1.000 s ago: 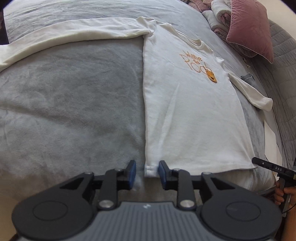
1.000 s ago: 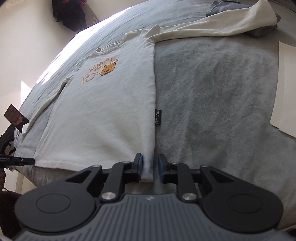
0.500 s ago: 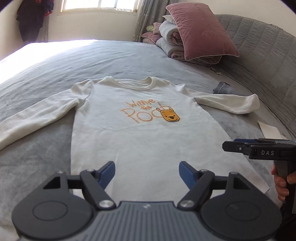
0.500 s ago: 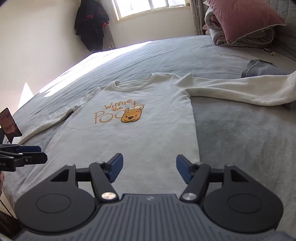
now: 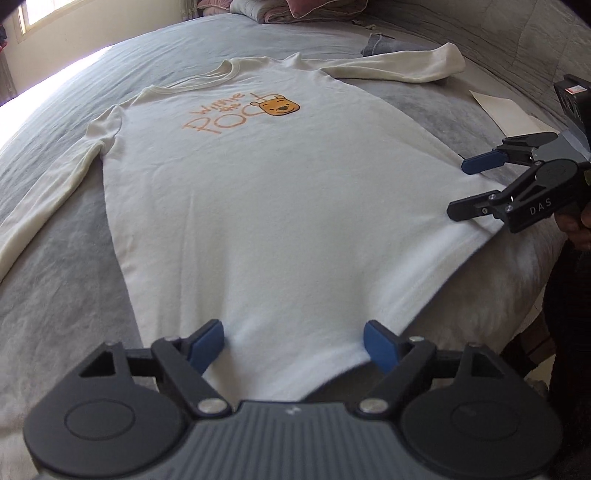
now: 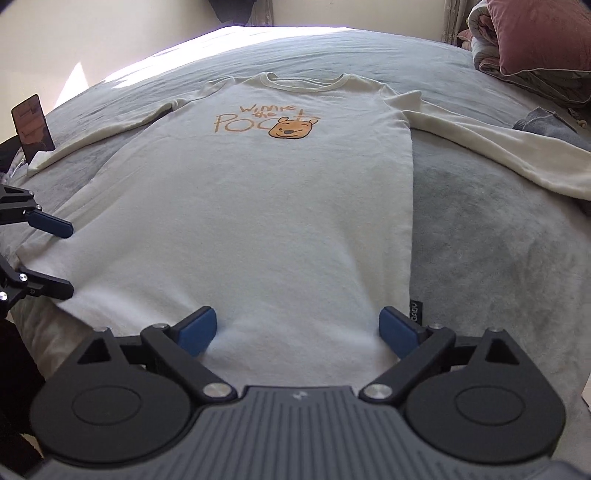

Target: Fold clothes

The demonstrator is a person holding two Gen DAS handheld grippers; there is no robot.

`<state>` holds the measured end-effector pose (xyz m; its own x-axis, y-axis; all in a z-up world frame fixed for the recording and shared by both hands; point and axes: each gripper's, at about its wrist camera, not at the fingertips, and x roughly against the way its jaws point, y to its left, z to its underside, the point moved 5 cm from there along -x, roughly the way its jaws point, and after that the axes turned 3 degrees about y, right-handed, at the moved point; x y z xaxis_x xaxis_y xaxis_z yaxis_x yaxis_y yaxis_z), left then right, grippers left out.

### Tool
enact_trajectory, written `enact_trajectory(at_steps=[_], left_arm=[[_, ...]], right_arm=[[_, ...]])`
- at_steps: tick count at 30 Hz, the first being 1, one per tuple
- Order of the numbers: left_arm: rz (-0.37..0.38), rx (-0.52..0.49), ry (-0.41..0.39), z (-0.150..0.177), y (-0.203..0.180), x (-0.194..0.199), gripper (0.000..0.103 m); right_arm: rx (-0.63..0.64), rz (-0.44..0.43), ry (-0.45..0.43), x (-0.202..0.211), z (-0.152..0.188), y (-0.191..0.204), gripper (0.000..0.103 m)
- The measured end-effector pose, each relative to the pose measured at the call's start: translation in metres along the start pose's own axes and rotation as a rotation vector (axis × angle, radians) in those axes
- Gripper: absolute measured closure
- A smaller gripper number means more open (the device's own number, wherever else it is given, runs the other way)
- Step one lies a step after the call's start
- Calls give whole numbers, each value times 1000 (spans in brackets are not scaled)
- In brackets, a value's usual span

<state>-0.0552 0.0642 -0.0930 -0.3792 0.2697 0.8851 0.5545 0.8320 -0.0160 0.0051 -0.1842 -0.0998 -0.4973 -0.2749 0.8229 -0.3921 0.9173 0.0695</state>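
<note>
Hem comes first: the bottom edge of the cream long-sleeved shirt (image 5: pixel 266 206) lies just ahead of both tools. The left gripper (image 5: pixel 293 341) stands with its blue pads spread wide over the hem, holding nothing; the right gripper (image 6: pixel 297 330) is likewise spread apart and empty near the side seam with its small black label (image 6: pixel 413 308). The shirt lies flat, front up, on a grey bedspread (image 6: pixel 498 258), sleeves stretched out to either side, an orange bear print (image 6: pixel 291 127) on the chest. A pale sheet of paper (image 5: pixel 506 110) rests by the right sleeve. Farther off, a pink pillow (image 6: pixel 535 33) sits on folded bedding, and sunlight falls across the bed's far side beneath a cream wall (image 6: pixel 92 33).
</note>
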Motion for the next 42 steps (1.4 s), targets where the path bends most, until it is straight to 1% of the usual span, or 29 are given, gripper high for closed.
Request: enact_trajectory(at_steps=[3, 5, 7, 9, 12, 15, 18, 20, 22, 23, 25, 29, 33, 35, 36, 37, 39, 40, 41, 42], left_arm=[[-54, -37, 53, 0, 2, 10, 16], [-87, -57, 80, -1, 4, 17, 16], [-87, -37, 28, -11, 9, 30, 16], [-57, 4, -24, -24, 13, 41, 16], [-37, 68, -82, -47, 21, 45, 15], [-35, 152, -118, -73, 31, 37, 15], [-17, 258, -143, -97, 40, 22, 15], [13, 336, -157, -113, 45, 6, 15], [8, 388, -186, -122, 50, -10, 15], [3, 415, -203, -126, 53, -18, 15], [-34, 473, -253, -129, 62, -31, 15], [-74, 584, -230, -144, 85, -50, 19], [-87, 636, -271, -152, 98, -51, 20], [-89, 650, -281, -153, 103, -51, 23], [-92, 653, -284, -153, 106, -51, 23], [-96, 655, -287, -153, 108, -51, 23], [-113, 656, -296, -153, 113, -49, 23], [-121, 656, -300, -153, 116, -48, 23], [-128, 655, -303, -152, 119, -48, 23], [-134, 657, -303, -151, 121, -48, 23]], right_arm=[[-12, -11, 45, 8, 5, -7, 7], [-19, -18, 75, 14, 8, -11, 1], [-27, -26, 105, 20, 12, -16, 0], [-49, -32, 126, 24, 12, -24, 0], [-157, -17, 112, 23, -3, -52, 0], [-290, -11, 99, 19, -20, -83, 0], [-440, -29, 79, 16, -33, -113, 0], [-499, -15, 65, 16, -42, -128, 0], [-546, 10, 47, 16, -50, -142, 0], [-562, 27, 33, 16, -56, -149, 0], [-595, 47, 6, 15, -64, -161, 0], [-698, 78, -78, 6, -77, -194, 0], [-846, 85, -196, -5, -75, -228, 0], [-908, 90, -240, -12, -73, -242, 7], [-927, 98, -260, -15, -72, -247, 15], [-945, 106, -281, -18, -71, -252, 19], [-961, 116, -329, -20, -72, -257, 25], [-965, 117, -353, -20, -73, -258, 32], [-970, 117, -373, -20, -73, -259, 36], [-976, 118, -395, -18, -73, -260, 42]])
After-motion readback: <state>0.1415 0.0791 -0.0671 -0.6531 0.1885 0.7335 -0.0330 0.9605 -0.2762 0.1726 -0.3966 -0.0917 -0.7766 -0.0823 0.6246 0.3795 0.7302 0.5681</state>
